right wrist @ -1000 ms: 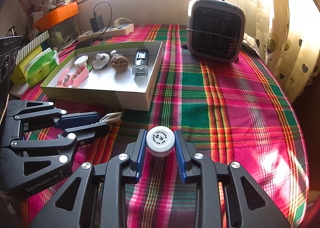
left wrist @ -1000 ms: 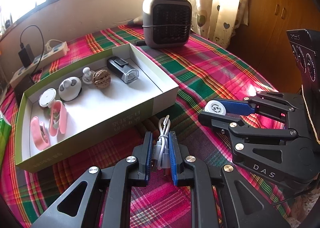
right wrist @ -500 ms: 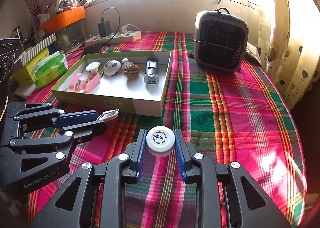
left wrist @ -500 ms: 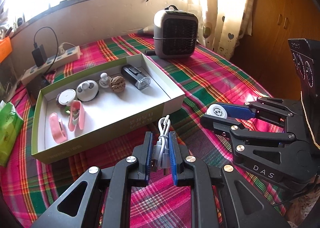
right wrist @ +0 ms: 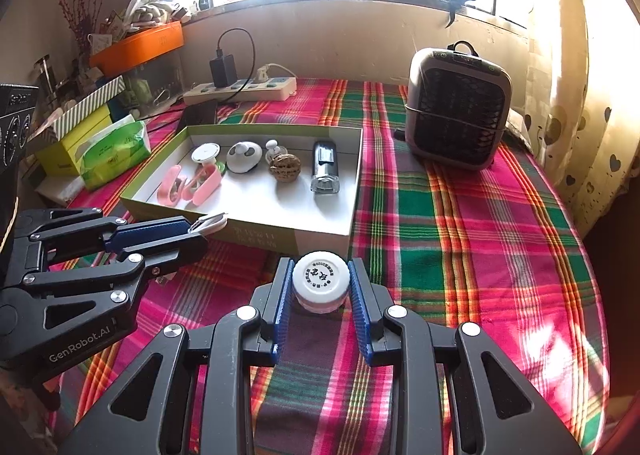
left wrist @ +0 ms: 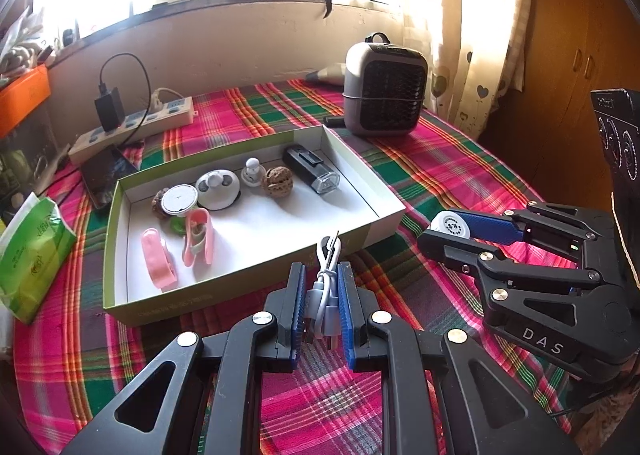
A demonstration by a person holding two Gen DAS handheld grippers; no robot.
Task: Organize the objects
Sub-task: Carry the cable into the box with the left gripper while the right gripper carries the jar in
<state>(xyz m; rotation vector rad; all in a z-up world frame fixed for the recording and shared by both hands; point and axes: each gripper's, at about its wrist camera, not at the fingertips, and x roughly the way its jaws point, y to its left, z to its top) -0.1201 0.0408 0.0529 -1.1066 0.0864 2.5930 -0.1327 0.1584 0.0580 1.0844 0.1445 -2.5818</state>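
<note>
1. left gripper (left wrist: 322, 301) is clamped on a coiled white cable (left wrist: 326, 275); held just in front of the box (left wrist: 384, 203)
2. right gripper (right wrist: 320, 295) is squeezing a small white jar (right wrist: 320, 281); also near the box, over the plaid cloth (right wrist: 460, 239)

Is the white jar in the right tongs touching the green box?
Apart. In the right wrist view the white jar sits between the pads of the right tongs, and plaid cloth shows between it and the green box.

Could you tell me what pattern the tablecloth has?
The tablecloth is pink, green and orange plaid, clearest in the right wrist view.
</note>
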